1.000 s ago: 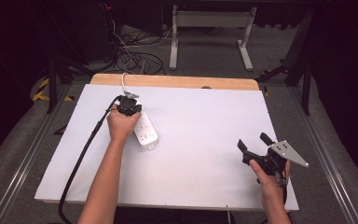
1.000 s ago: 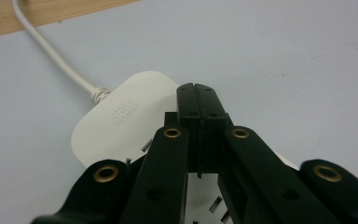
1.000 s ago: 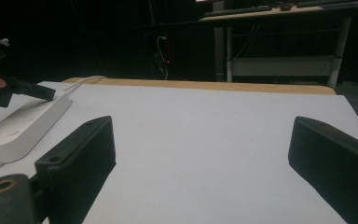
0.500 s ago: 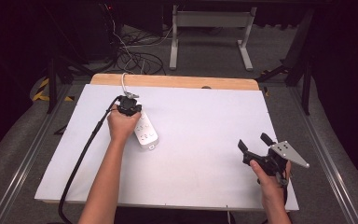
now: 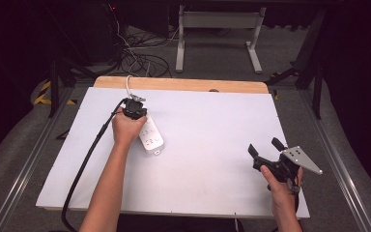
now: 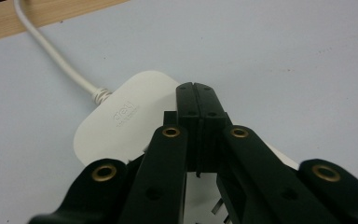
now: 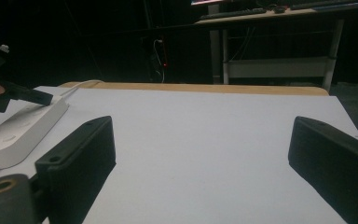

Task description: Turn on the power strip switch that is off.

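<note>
The left gripper (image 6: 196,88), jaws together, probably presses the strip (image 5: 150,137) near the table's (image 5: 212,159) back-left corner: push straight down. Right gripper (image 5: 265,147) waits agape.

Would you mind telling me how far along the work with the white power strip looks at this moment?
Little looks done so far: the power strip lies flat on the white table, with its cord running off the far edge. In hand: the left gripper, jaws shut, sits with its tips over the strip's cord end. Left: the right gripper waits open near the table's front right corner, holding nothing.
</note>
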The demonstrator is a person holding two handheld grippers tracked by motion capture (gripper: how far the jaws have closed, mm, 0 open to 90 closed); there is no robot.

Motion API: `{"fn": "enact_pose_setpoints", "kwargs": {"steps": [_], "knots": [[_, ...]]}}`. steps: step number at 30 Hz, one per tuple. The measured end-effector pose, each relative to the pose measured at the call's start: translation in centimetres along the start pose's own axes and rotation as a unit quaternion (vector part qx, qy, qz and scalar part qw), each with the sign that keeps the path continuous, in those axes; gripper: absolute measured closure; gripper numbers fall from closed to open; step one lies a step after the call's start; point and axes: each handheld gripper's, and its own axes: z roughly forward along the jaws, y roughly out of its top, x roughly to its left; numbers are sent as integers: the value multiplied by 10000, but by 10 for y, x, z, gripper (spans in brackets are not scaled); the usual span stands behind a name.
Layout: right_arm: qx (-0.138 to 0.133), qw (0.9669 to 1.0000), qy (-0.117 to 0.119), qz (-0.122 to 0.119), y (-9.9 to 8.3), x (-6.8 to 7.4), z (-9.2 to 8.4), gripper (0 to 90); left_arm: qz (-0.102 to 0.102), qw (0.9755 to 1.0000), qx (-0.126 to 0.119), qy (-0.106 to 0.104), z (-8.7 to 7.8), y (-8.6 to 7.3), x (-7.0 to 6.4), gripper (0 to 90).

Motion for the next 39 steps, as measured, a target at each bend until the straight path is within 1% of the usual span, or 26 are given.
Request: {"fn": "enact_pose_setpoints", "kwargs": {"steps": [2,4,7,8,12,16,18,21,27,29,32,34,36,37,39], "knots": [[11,10000,-12,18,0,0,1,80,-54,10000,-2,-32,0,0,1,900],[20,10000,-6,19,0,1,1,80,-66,9999,-3,-82,0,0,2,900],[41,10000,28,-18,-1,2,2,80,14,10000,-6,-30,0,1,2,900],[57,10000,25,-7,-1,2,3,80,-26,10000,13,-64,0,0,2,900],[44,10000,23,-14,-1,1,2,80,28,10000,-10,-46,0,0,2,900],[48,10000,14,2,-1,1,2,80,37,10000,2,-47,0,1,2,900],[56,10000,9,7,-1,1,2,80,-6,10000,18,-78,0,1,2,900],[64,10000,12,10,-1,1,2,80,46,10000,13,-40,0,1,2,900],[66,10000,10,-1,-2,1,2,80,-20,10000,-1,-76,0,0,2,900],[66,10000,11,4,-2,1,2,80,-22,10000,2,-78,0,0,2,900],[70,10000,15,10,-2,1,2,80,31,10000,-20,-62,0,0,1,900],[70,10000,19,8,-2,1,3,81,13,10000,-5,-65,0,0,2,900],[81,10000,25,1,-2,1,3,82,-35,9999,10,-155,-1,0,4,900],[98,9999,25,-1,-3,1,4,82,-26,9998,4,-190,-1,0,6,900],[127,9999,20,-9,-4,1,5,82,-2,9999,5,-160,-1,0,6,900]]}}
